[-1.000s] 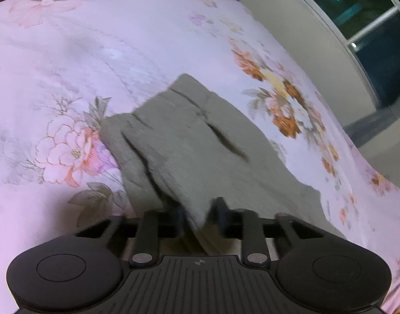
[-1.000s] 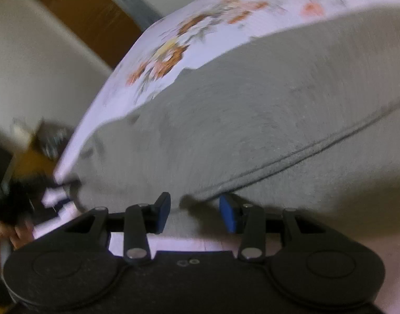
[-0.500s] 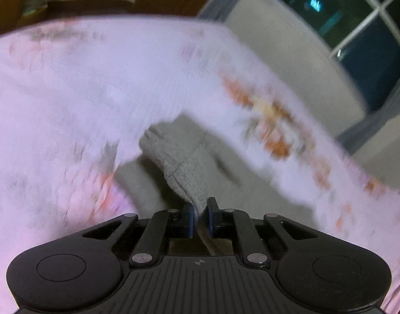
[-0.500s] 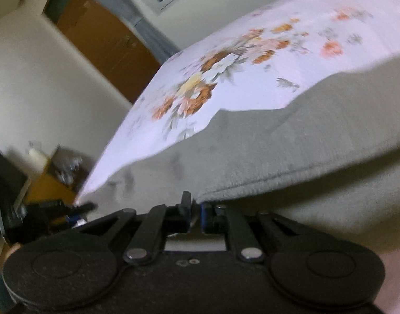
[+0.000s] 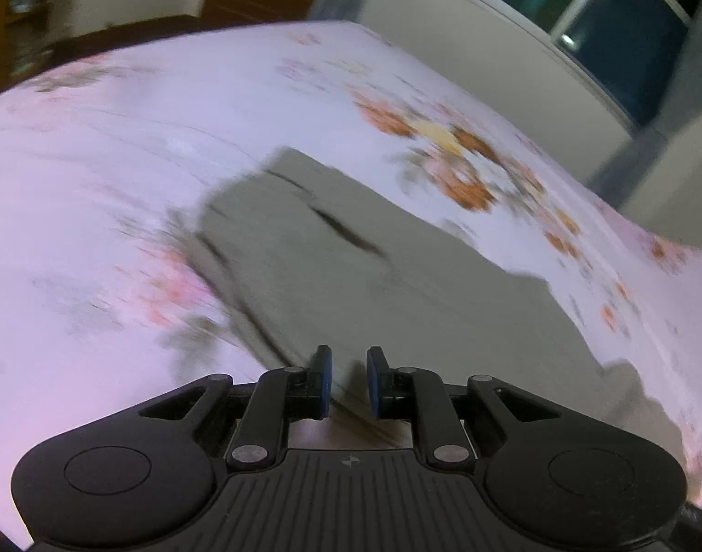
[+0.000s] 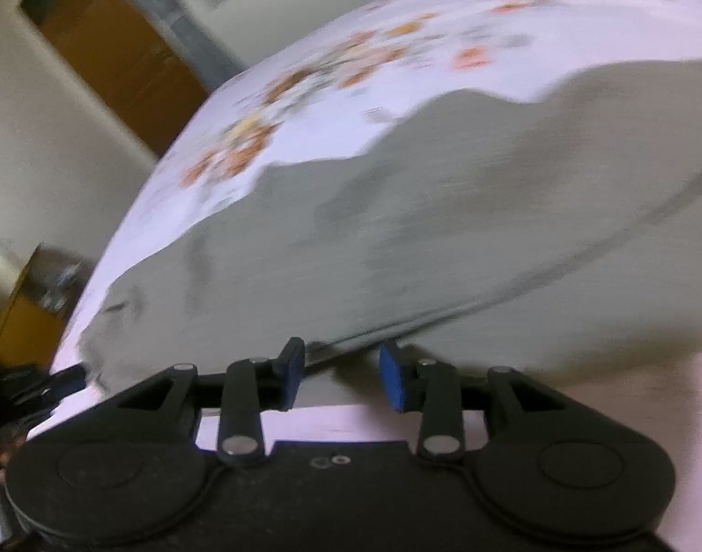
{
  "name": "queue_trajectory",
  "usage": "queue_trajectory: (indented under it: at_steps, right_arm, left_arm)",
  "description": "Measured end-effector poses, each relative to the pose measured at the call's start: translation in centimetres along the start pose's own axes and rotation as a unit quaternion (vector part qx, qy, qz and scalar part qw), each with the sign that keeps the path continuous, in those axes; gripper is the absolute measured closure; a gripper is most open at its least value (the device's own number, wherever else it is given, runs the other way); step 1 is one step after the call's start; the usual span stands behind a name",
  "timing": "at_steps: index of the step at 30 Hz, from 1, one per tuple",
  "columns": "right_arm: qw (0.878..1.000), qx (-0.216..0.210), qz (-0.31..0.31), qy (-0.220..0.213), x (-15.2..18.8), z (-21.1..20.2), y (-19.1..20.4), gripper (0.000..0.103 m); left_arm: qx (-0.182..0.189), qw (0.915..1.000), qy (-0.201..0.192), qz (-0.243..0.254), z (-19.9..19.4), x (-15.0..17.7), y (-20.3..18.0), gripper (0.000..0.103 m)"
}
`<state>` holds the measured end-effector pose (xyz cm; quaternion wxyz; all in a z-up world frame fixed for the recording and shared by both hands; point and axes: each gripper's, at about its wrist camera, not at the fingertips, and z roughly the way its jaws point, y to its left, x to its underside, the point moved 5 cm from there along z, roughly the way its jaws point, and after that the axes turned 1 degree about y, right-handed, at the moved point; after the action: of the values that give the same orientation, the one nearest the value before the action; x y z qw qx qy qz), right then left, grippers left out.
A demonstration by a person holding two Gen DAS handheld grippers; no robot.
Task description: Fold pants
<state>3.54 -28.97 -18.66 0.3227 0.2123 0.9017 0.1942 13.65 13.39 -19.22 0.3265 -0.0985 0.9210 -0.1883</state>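
One grey pair of pants (image 5: 396, 285) on a floral bed sheet (image 5: 121, 147), left gripper (image 5: 346, 379) jaws apart over the pants, right gripper (image 6: 341, 375) jaws opening, nothing clamped, no readable writing

I see a pale pink bedsheet printed with orange and pink flowers (image 5: 121, 147) spread over the bed. Behind it stand a cream wall (image 5: 502, 41), a dark window with a pale frame (image 5: 626, 27) and a brown wooden door (image 6: 116, 60).

Grey pants (image 5: 396, 285), pale pink bedsheet (image 5: 121, 147) with orange floral print, black tool (image 6: 341, 368), blue pads (image 6: 392, 382)
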Motion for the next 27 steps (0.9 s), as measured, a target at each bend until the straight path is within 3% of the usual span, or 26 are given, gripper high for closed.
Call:
queue_trajectory:
  at_steps: [3, 6, 12, 16, 18, 19, 24, 27]
  right_arm:
    - [0.998, 0.017, 0.051, -0.018, -1.1, -1.6, -4.1, 0.064]
    - [0.994, 0.029, 0.099, -0.039, -2.2, -2.5, -7.7, 0.063]
    - [0.979, 0.017, 0.184, -0.091, -4.4, -2.7, -13.4, 0.065]
    - [0.970, 0.006, 0.212, -0.115, -5.2, -2.2, -14.9, 0.068]
    - [0.970, 0.010, 0.208, -0.122, -5.6, -2.1, -14.4, 0.083]
    - [0.971, 0.013, 0.200, -0.130, -5.6, -2.6, -14.3, 0.096]
    - [0.976, 0.026, 0.103, -0.190, -5.5, -8.5, -11.9, 0.097]
    - [0.977, 0.022, 0.075, -0.198, -4.7, -11.4, -11.1, 0.097]
  left_arm:
    - [0.014, 0.9995, 0.021, 0.019, 1.2, 1.3, -2.7, 0.088]
    - [0.004, 0.9990, 0.031, 0.033, 2.8, 2.7, -4.6, 0.088]
    - [-0.016, 0.9989, 0.038, 0.021, 4.0, 3.4, -4.3, 0.087]
    - [-0.029, 0.9982, 0.040, 0.035, 4.4, 3.4, -4.8, 0.087]
    - [-0.033, 0.9979, 0.041, 0.036, 4.5, 3.4, -4.9, 0.087]
    - [-0.035, 0.9979, 0.042, 0.037, 4.6, 3.4, -4.9, 0.087]
    - [-0.034, 0.9972, 0.043, 0.051, 4.8, 3.3, -5.0, 0.087]
    - [-0.032, 0.9973, 0.042, 0.051, 4.8, 3.3, -5.0, 0.087]
